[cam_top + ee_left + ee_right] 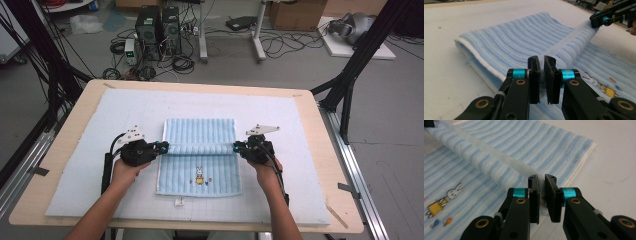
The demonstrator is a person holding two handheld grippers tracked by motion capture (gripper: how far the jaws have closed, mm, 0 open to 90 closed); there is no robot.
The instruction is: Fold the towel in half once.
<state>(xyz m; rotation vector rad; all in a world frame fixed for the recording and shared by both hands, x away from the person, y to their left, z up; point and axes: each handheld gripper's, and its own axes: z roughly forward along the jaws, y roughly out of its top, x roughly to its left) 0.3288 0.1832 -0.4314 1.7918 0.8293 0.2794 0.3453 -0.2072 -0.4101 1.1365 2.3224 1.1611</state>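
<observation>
Towel [200, 152]: light-blue ribbed cloth with a white hem, lying mid-bench on a pale mat [90, 165]; its middle is raised into a ridge that runs left to right between the two tongs.
Left tongs [164, 146]: closed on the left end of the ridge; in the left gripper view [542, 80] the cloth is pinched between the black pads, and how deep the cloth reaches between them cannot be made out.
Right tongs [236, 147]: closed on the right end of the ridge; in the right gripper view [542, 198] only a thin white edge of cloth shows between the pads.
Far half of towel: lies flat beyond the ridge, toward the far side of the bench [330, 200].
Near half of towel: flat, carrying a small rabbit print [199, 176]; in the left gripper view the print is partly cut off by the tongs' arm.
Strip under the ridge: hidden in the high view by the raised cloth.
Small white tag [178, 202]: on the mat just near of the towel's near hem; its marking is too small to read.
Hands: a hand [127, 170] holds the left tongs and a hand [265, 172] the right; both forearms are cut off by the near edge of the high view.
Floor beyond the bench: cables and dark boxes, too small to identify further.
</observation>
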